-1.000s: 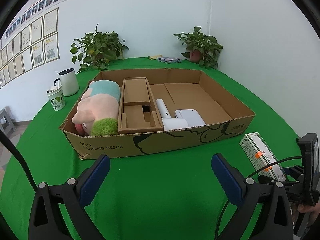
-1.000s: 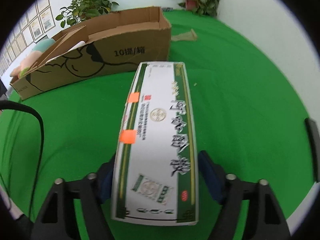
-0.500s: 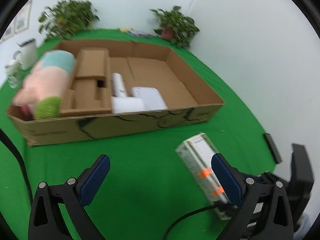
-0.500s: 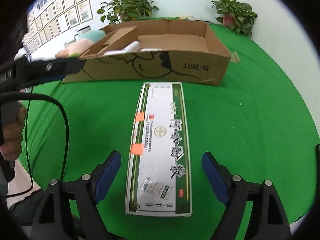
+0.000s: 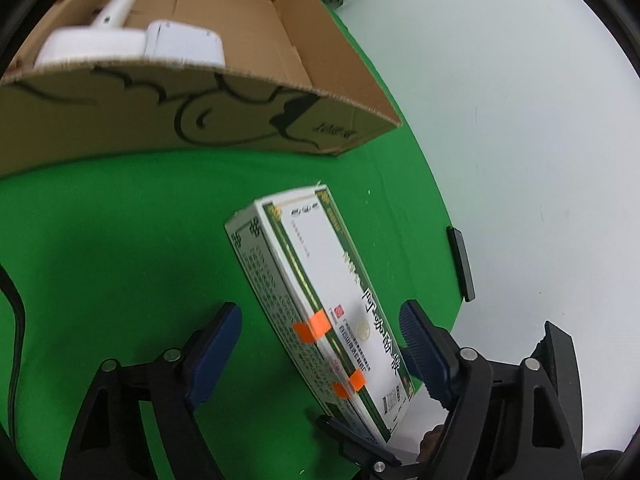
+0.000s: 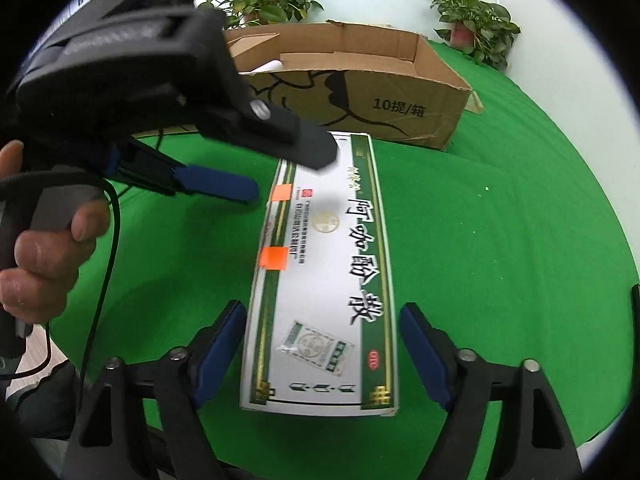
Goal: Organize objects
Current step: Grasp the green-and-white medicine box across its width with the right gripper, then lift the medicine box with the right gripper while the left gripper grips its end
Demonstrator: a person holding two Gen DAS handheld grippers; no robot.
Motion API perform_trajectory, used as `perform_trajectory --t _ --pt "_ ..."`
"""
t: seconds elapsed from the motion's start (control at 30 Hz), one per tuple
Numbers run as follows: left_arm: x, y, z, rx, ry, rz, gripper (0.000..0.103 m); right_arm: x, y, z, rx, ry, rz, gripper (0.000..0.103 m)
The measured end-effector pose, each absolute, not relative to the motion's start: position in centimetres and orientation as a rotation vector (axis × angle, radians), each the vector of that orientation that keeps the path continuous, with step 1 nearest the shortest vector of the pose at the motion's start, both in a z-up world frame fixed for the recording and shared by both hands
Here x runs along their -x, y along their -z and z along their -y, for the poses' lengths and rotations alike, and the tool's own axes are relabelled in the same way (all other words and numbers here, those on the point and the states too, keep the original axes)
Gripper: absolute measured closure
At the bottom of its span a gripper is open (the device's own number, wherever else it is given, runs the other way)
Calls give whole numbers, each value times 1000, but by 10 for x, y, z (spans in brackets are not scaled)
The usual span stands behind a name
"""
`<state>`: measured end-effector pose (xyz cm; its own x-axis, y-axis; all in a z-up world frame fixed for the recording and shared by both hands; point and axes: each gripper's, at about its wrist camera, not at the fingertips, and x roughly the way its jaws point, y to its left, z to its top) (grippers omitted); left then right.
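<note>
Near the table's right edge, in front of the carton [image 6: 360, 84], lies the box [image 6: 324, 280]: light, stiff card, slick faces; grip its long sides. Left gripper [image 5: 320, 344], jaws just closing, and right gripper [image 6: 322, 340] both straddle it, not yet clamped

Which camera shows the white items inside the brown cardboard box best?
The left wrist view: it looks over the box wall onto the white items. The right wrist view shows only a white sliver above the rim.

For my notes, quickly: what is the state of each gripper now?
Left gripper: open, closing around the medicine box.
Right gripper: open, box between jaws, not gripped.
</note>
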<state>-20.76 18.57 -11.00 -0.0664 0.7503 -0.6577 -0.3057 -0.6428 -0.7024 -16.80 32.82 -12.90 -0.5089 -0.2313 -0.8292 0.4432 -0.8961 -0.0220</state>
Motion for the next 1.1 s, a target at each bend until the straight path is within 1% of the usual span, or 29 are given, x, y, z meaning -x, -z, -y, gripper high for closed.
perform_trajectory --t 0.03,0.07,0.17,0.3,0.33,0.43,0.5,0.63,0.7,0.77,0.8,1.1 --pt "207 111 -185 1449 -1804 507 25 167 130 -325 -1276 2405 -334 37" --pt "206 111 -184 1445 -1802 514 26 165 131 -323 -1275 2399 -341 39" --pt "206 114 -181 1441 -1793 540 29 163 132 -318 -1264 2386 -343 39" --pt "209 116 -181 1445 -1789 547 31 172 134 -320 -1300 2379 -302 39" --pt "210 116 -182 1443 -1790 545 31 173 134 -319 -1297 2387 -309 41" --pt "213 116 -181 1442 -1802 548 34 174 134 -319 -1300 2388 -300 42" --pt "213 117 -180 1442 -1804 545 38 175 134 -322 -1303 2383 -264 42" --pt "214 118 -179 1442 -1809 543 41 182 131 -329 -1323 2379 -162 42" --pt "215 118 -178 1447 -1821 550 44 187 130 -331 -1330 2362 -101 42" --pt "217 118 -175 1454 -1823 566 46 188 129 -332 -1335 2340 -63 42" --pt "217 119 -174 1459 -1822 569 49 188 128 -332 -1334 2331 -48 42" --pt "220 107 -163 1417 -1828 599 55 185 117 -328 -1294 2353 -57 43"
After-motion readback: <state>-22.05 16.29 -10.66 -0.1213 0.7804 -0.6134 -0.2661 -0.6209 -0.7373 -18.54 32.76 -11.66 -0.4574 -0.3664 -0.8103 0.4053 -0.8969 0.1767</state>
